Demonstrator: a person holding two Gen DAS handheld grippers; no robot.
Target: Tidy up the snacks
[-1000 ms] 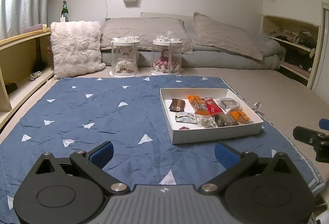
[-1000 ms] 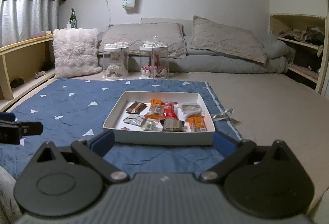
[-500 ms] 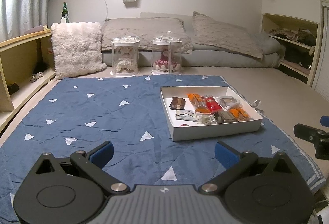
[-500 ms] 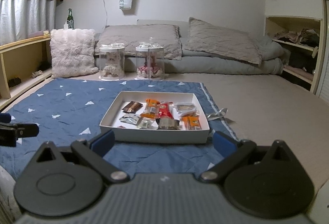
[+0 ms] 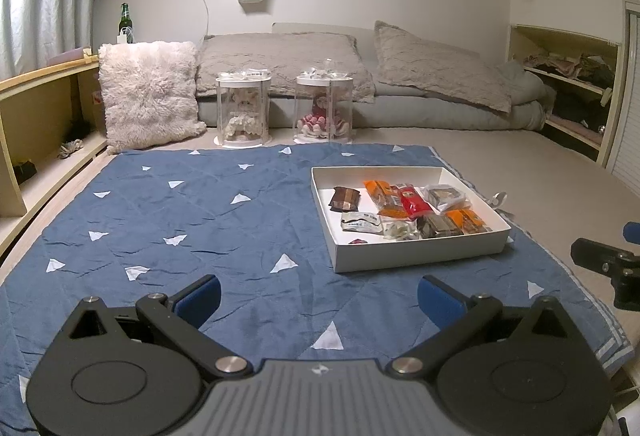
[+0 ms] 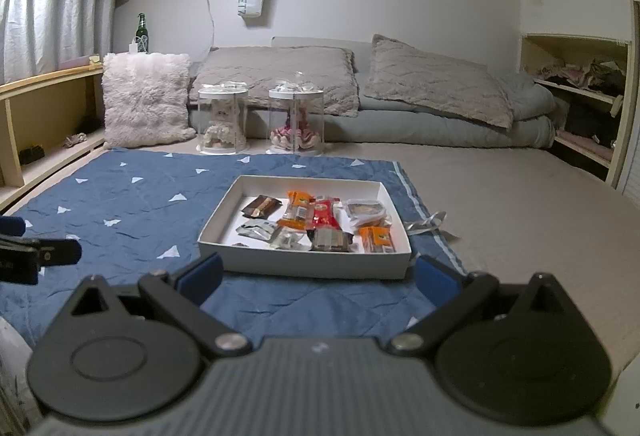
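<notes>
So, both claws spread wide, holding nothing. Right gripper (image 6: 318,276) nearer, white box (image 6: 304,260) straight ahead just past fingertips. Left gripper (image 5: 318,300) further back, box (image 5: 416,256) ahead-right. Snack packets (image 6: 324,214) loose inside, long axes mostly pointing away. Box sits on blue quilt (image 6: 120,204).

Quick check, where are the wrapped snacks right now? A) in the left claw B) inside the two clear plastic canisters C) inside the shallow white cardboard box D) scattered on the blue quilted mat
C: the wrapped snacks all lie inside the shallow white cardboard box, which sits on the blue quilted mat; the left claw and the right claw are both open and empty.
</notes>
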